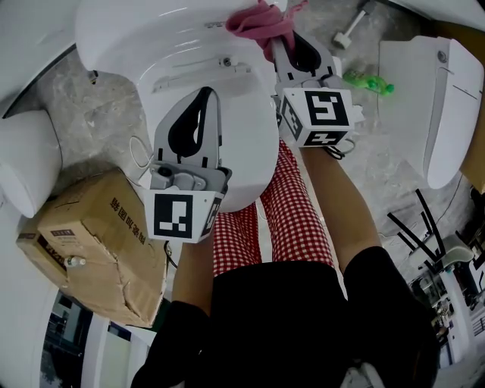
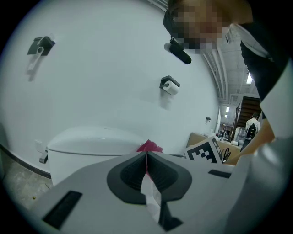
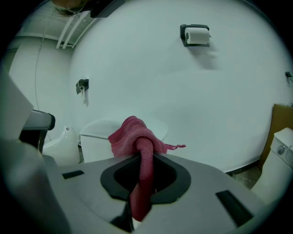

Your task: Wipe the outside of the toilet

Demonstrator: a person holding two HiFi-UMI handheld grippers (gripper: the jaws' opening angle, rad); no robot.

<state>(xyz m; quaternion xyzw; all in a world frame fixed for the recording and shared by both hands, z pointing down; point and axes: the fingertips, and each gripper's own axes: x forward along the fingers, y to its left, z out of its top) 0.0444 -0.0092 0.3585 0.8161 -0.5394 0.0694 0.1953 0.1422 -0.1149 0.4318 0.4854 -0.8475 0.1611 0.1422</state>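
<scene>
The right gripper (image 1: 290,47) pinches the pink cloth (image 1: 258,21) by the toilet (image 1: 250,144). The left gripper (image 1: 204,102) is closed, empty. Next, rub the outside.

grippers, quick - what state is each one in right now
Left gripper: shut, nothing between its jaws.
Right gripper: shut on the pink cloth.

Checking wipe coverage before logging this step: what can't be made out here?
- Head view: whether the cloth touches the toilet; the right gripper and the bunched cloth cover that spot.
- Head view: the toilet's base, hidden under its lid and the person's legs.
- Head view: the green object, too small to identify.
</scene>
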